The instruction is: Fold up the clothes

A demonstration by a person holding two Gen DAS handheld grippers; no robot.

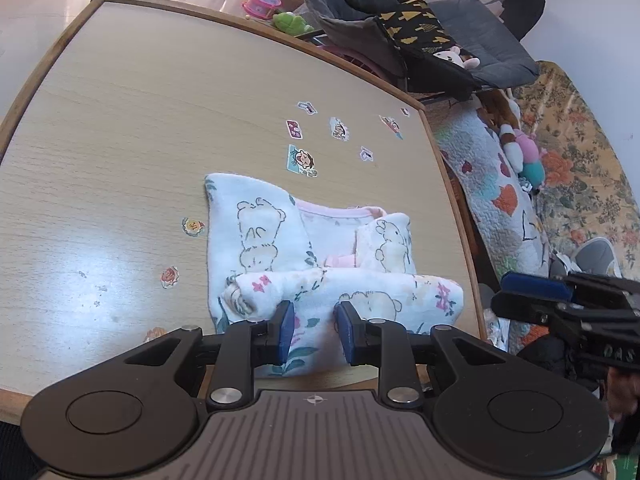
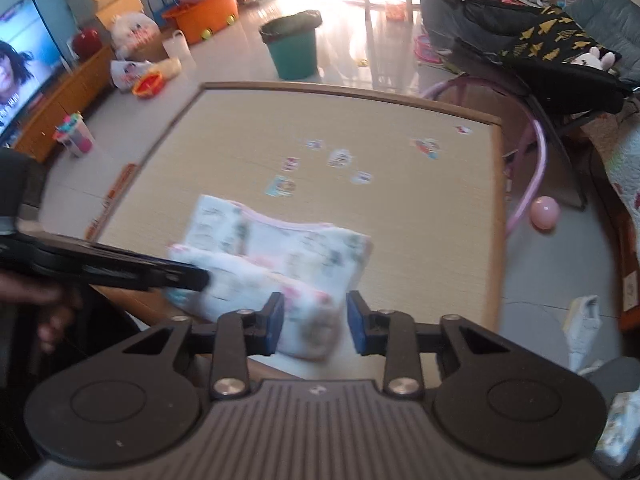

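- Left wrist view: the garment (image 1: 320, 256), a small white piece printed with bears and edged in pink, lies on the near right part of the tabletop (image 1: 140, 120), close to the near edge. Its near portion is already rolled over into a thick fold running left to right.
- The left tool (image 1: 314, 330) hovers over the middle of that rolled fold, its jaws set narrow with cloth showing in the gap; the blue pads do not seem to press on it, so I judge it empty.
- The right tool (image 1: 532, 292) is at the right, off the garment and past the tabletop's right edge, with nothing seen in it.
- Stickers (image 1: 302, 160) dot the tabletop beyond the garment.
- Right wrist view: this picture is blurred. The garment (image 2: 280, 252) sits at the near middle of the tabletop (image 2: 320, 128). The right tool (image 2: 314, 328) is above the fold's near right end, jaws narrow, apparently clear of the cloth.
- The left tool's dark body reaches in from the left onto the fold's left part.
- To do the fold well, I would pinch both ends of the rolled edge evenly, carry it toward the far pink hem, and lay it down square without dragging the lower layer.
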